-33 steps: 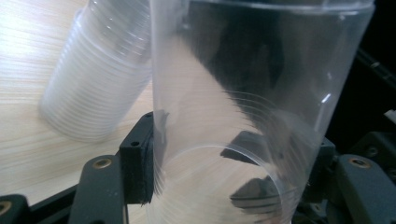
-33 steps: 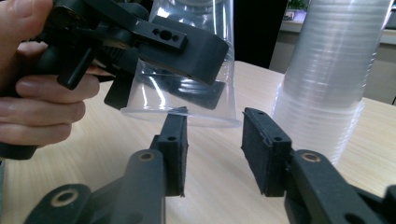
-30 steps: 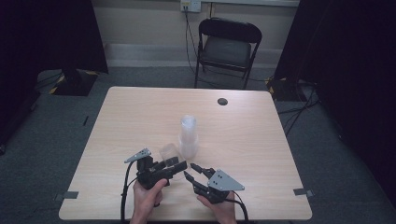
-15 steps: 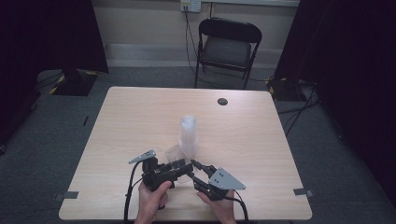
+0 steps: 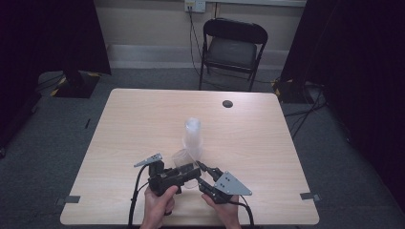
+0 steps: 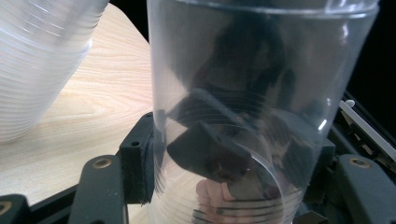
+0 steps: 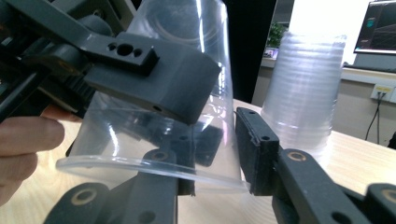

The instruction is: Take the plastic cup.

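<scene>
Both grippers meet low in the centre of the high view: the left gripper clamps a clear plastic cup across its body, while the right gripper pinches that cup's rim wall between its jaws. Just above them, mid-frame, a stack of clear cups stands upright on the wooden table.

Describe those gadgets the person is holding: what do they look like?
Each hand grips a black handheld tool. The left claw and right claw each have two black jaws with blocky pads and brass-coloured pivot pins. A grey three-cornered plate tops each one, and black cables trail back. Forearms are bare.
</scene>
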Tool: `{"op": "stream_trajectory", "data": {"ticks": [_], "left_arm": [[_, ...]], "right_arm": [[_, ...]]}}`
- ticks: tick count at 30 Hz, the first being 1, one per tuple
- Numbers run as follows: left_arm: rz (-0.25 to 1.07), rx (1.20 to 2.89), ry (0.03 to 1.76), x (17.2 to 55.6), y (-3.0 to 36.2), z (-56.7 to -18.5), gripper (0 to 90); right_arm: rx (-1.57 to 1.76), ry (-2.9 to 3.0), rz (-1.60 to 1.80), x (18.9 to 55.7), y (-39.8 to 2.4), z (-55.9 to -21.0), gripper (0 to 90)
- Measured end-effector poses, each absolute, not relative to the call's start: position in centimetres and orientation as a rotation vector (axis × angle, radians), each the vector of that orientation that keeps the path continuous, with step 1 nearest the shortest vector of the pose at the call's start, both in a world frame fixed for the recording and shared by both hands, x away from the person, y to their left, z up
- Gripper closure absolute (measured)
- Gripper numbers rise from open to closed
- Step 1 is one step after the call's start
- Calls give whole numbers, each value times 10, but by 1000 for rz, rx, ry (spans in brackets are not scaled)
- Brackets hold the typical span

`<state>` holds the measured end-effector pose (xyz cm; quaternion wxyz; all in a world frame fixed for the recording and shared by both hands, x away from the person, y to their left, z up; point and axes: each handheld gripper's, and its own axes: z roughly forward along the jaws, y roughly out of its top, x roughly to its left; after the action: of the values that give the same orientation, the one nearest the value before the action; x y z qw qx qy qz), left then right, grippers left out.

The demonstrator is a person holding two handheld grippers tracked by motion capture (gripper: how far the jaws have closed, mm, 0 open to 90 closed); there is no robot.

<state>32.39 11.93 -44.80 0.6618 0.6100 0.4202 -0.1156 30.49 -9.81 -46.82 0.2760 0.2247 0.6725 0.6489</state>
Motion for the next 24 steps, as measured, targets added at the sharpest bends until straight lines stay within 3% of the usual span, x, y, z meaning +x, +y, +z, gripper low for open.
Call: {"op": "stream_trajectory", "data": {"ticks": [7,24], "left_arm": [[-312,1372,916,325,114,-449,373],[-229,1406,921,327,126,-446,264]], "right_arm": [[597,1718,1735,302,-97,-467,751],[599,1716,1721,301,-96,-468,875]]}}
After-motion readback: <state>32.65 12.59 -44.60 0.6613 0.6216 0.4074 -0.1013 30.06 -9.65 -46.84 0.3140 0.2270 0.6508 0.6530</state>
